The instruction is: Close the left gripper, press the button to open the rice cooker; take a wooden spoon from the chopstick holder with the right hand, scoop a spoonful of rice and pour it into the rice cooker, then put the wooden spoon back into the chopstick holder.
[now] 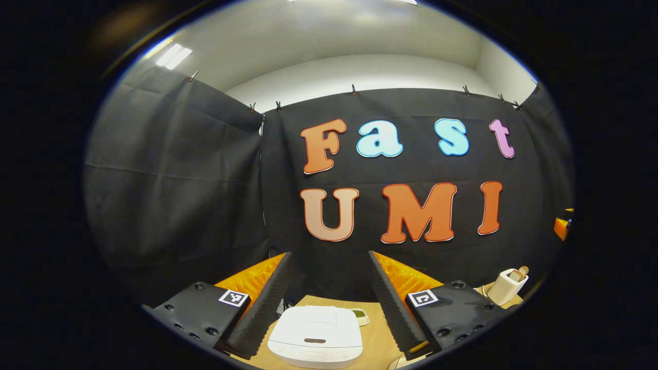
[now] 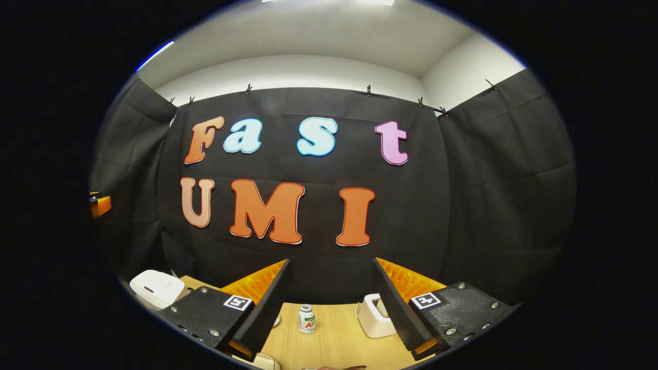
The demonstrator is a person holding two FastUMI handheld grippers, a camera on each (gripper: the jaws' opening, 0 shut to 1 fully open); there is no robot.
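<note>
and here we are at the start, both tools up high and both spread wide with nothing held. closest in the left gripper view, the left tool has its two fingers parted, and sitting right in the gap between them, straight ahead and below, is the white rice cooker on the wooden table, lid down, the dark slot of its button facing this way on the front of the lid. that's the relation to watch: the cooker lies dead centre along the left tool's line, so by my read the left hand is the nearer one for the press, and the fingers need to come together first. a small dish peeks out just behind the cooker's right side. farther off to the right, near the table's edge, stands the white chopstick holder with the wooden spoon poking up out of it, roughly upright. over in the right gripper view, the right tool is also parted and empty; between its fingers a small white bottle stands on the table, the holder shows just inside the right finger, partly hidden by it, and the cooker sits well off to the left.
</note>
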